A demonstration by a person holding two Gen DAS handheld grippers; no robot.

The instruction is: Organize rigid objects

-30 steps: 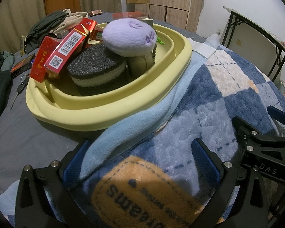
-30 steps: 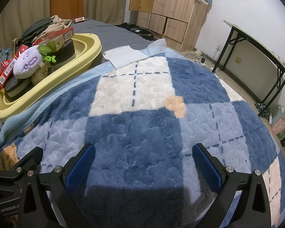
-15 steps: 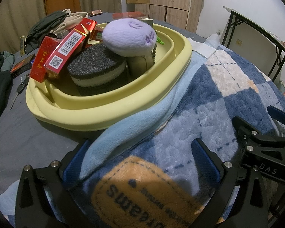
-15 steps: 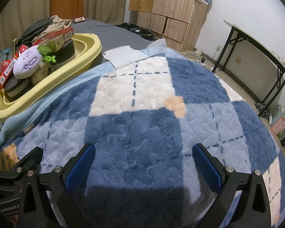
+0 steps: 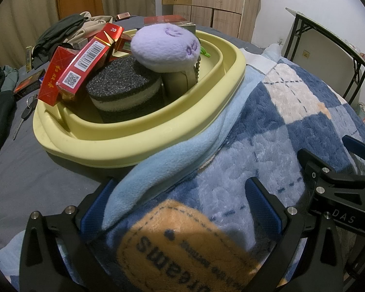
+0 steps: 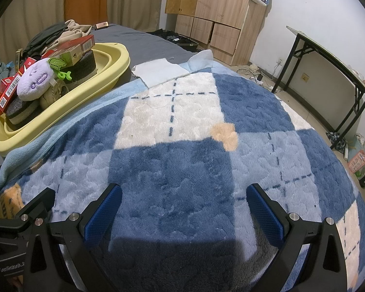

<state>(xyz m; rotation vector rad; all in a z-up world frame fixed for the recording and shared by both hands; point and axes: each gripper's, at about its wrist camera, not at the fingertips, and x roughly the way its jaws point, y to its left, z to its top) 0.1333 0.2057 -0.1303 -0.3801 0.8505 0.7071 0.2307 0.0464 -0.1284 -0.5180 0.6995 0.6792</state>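
Basin, left wrist view: the yellow basin sits on the grey bed, hard against the blanket's pale blue edge, and it's loaded!
Contents: red boxes lean over the far-left rim, a dark sponge lies in the middle, and a purple plush toy rests on top of it.
Left gripper: the left gripper is spread wide and empty, low over the checked blanket, near the basin's closest rim.
Neighbour: the right gripper pokes in at the right edge.
Basin, right wrist view: the basin lies at the blanket's far-left edge.
Right gripper: the right gripper is spread wide, nothing between the blue pads, over the dark blue checks of the blanket, well apart from the basin.
Background: a folding table stands by the wall.
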